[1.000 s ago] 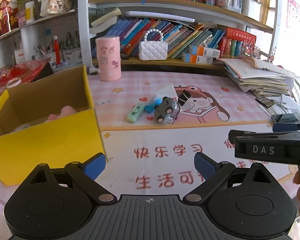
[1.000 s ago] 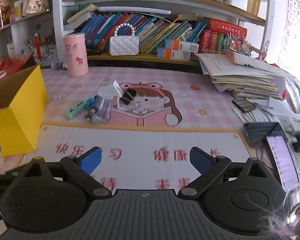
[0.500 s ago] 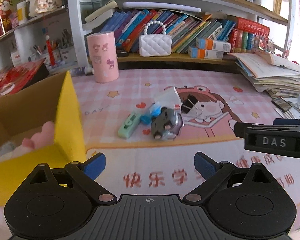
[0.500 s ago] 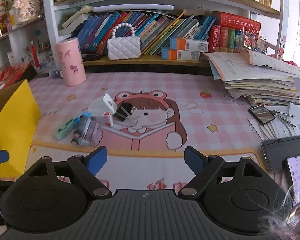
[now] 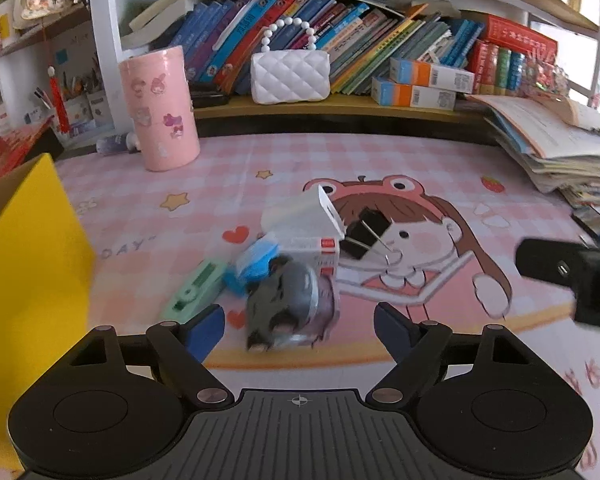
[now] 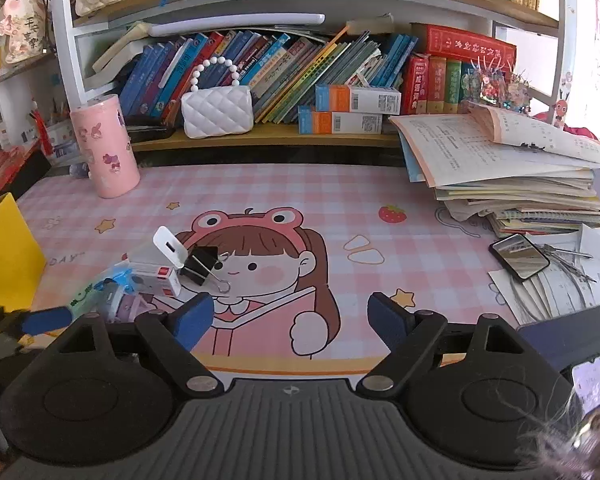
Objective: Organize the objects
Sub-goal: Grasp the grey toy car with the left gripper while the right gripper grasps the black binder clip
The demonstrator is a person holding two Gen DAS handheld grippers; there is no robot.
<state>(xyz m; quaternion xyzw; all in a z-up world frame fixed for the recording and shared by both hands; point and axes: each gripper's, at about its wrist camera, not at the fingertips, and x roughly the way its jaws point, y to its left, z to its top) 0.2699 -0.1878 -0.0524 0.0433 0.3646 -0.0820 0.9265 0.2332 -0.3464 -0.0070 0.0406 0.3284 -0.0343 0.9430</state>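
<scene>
Small clutter heaped on the pink checked cartoon mat (image 5: pixel 400 168) of my desk: a blurred grey toy car (image 5: pixel 286 304), a mint-green correction tape (image 5: pixel 196 290), a white charger block (image 5: pixel 300 214) and a black binder clip (image 5: pixel 366 232). Through my left wrist view, the left gripper (image 5: pixel 299 326) tilts down over the car, its jaws closing with the car just ahead of the blue pads, nothing pinched. A yellow cardboard box (image 5: pixel 28 280) stands at left, a pink cylindrical tin (image 5: pixel 160 108) behind.

Through my right wrist view, the right gripper (image 6: pixel 290 320) angles down over the mat, jaws wide and empty, the clip (image 6: pixel 200 264) and charger (image 6: pixel 164 248) ahead to the left. Stacked papers (image 6: pixel 512 176) and a dark phone (image 6: pixel 520 256) lie at right; a bookshelf (image 6: pixel 284 136) backs the desk.
</scene>
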